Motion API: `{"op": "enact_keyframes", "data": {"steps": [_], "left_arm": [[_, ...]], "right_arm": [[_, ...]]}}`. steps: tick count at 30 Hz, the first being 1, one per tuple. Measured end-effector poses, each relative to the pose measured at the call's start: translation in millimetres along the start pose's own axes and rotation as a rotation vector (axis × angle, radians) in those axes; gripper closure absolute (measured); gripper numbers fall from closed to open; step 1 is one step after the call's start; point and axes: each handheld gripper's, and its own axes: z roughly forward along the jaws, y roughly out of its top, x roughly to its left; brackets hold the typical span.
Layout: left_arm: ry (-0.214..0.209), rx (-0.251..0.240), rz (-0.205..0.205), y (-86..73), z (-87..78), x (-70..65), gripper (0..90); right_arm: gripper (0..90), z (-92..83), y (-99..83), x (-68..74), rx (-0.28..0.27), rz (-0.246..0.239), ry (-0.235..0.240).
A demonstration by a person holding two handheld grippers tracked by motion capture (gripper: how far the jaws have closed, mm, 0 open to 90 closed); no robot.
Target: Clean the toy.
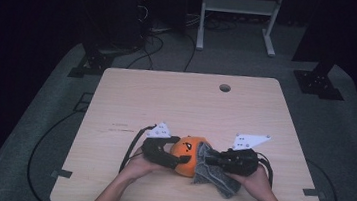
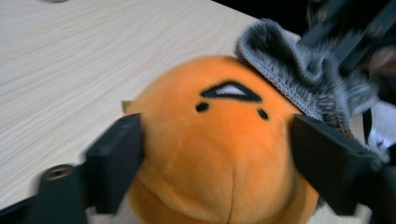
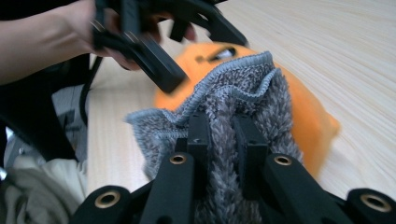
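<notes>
An orange plush toy [image 1: 186, 156] with a small black face lies near the table's front edge. My left gripper [image 1: 175, 156] comes at it from the left, and in the left gripper view both pads sit against the sides of the plush toy [image 2: 219, 154]. A grey fuzzy cloth [image 1: 219, 179] drapes over the toy's right side. My right gripper [image 3: 224, 135] is shut on a fold of that grey cloth [image 3: 233, 88], which lies against the orange toy [image 3: 306, 116]. In the right gripper view the other hand with its black gripper [image 3: 159, 65] shows beyond.
The light wooden table [image 1: 181, 101] has a round hole [image 1: 225, 88] near its far edge. Black cables trail off its left side to the floor [image 1: 35, 151]. A white frame [image 1: 239, 6] stands behind the table.
</notes>
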Motion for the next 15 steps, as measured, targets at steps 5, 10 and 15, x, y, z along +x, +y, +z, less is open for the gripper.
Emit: {"op": "enact_keyframes", "data": {"steps": [5,10,15], "left_arm": [[0.001,0.079,0.215,-1.2,4.8,-22.9,32.3],[-0.046,0.100,0.245,-7.4,-1.7,-19.5,34.0],[-0.060,0.026,0.139,-1.5,-4.3,-14.4,23.2]], "right_arm": [[78.6,9.7,23.8,4.1,-0.012,-0.053,0.015],[78.6,13.1,30.1,-13.9,0.005,-0.034,-0.023],[78.6,1.3,10.8,-19.9,0.006,0.013,-0.031]]}}
